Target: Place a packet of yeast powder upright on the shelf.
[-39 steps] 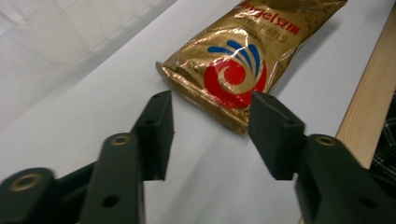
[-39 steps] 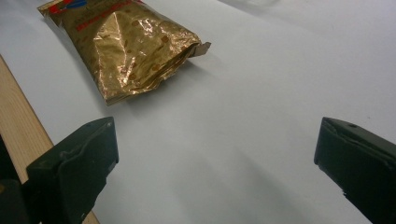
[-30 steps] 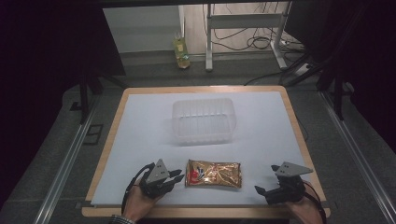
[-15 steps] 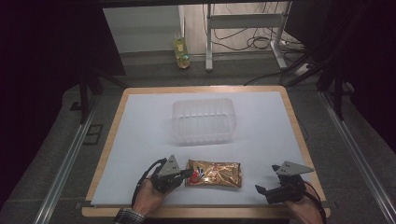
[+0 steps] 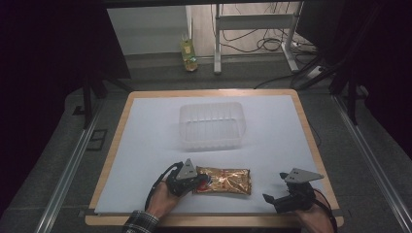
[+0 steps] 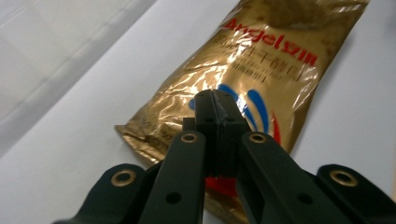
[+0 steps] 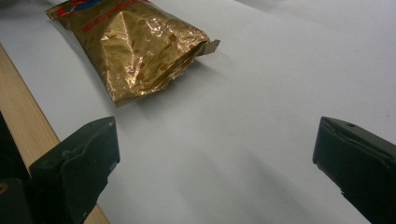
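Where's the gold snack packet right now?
In the high view the gold packet lies near the table's front edge, between the left gripper at its left end and the right gripper.

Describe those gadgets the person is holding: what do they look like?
Each black plastic hand-held gripper, left and right, carries a grey three-cornered plate and a trailing black cable. The left gripper view shows brass-coloured rivets on its jaw links. A plaid shirt cuff covers the left wrist.
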The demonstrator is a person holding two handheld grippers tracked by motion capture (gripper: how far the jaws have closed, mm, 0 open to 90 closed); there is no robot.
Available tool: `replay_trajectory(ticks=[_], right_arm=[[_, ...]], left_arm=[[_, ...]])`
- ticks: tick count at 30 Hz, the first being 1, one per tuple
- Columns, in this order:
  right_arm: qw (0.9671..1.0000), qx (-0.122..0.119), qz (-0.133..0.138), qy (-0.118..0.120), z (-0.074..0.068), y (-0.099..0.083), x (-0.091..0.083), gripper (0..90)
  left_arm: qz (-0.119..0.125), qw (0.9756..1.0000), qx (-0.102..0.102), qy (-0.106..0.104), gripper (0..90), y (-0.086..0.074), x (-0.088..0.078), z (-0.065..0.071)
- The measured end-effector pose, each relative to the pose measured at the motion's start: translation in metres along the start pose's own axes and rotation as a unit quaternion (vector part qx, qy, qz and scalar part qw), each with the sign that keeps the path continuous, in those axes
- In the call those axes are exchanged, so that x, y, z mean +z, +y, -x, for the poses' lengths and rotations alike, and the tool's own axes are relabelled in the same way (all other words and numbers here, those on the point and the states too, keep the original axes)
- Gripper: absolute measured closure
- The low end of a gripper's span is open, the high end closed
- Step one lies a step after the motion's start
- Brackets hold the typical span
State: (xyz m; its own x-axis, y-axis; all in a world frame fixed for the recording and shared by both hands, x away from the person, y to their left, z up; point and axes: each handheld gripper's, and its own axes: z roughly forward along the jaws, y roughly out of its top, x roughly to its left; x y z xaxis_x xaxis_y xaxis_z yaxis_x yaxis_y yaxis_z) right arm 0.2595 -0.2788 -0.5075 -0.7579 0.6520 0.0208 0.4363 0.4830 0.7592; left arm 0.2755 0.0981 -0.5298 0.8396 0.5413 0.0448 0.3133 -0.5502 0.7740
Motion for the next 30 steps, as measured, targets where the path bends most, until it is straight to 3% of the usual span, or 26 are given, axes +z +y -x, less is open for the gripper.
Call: replay_trajectory(ticks=[11,23,26,28,30], right_arm=[[0.9997,-0.008,-0.007,0.023,-0.0073,0.0017,0.0054,0.7],[0.9991,0.005,-0.006,0.041,-0.0063,0.0022,0.0064,0.7],[0.9990,0.006,-0.008,0.044,-0.0060,0.0021,0.0068,0.8],[0.9988,0.008,-0.007,0.047,-0.0056,0.0020,0.0070,0.9],[0.9987,0.009,-0.008,0.049,-0.0053,0.0019,0.0076,1.1]], left_arm=[[-0.002,0.9999,-0.010,-0.001,89.9,-0.0021,0.0003,-0.0006],[-0.008,0.9999,-0.012,0.003,89.9,-0.0043,-0.0007,-0.0013],[-0.026,0.9994,-0.010,0.020,89.9,-0.0053,0.0001,-0.0010],[-0.052,0.9979,-0.002,0.039,90.0,-0.0094,0.0038,-0.0006],[-0.050,0.9982,-0.010,0.030,90.0,-0.0100,0.0031,-0.0027]])
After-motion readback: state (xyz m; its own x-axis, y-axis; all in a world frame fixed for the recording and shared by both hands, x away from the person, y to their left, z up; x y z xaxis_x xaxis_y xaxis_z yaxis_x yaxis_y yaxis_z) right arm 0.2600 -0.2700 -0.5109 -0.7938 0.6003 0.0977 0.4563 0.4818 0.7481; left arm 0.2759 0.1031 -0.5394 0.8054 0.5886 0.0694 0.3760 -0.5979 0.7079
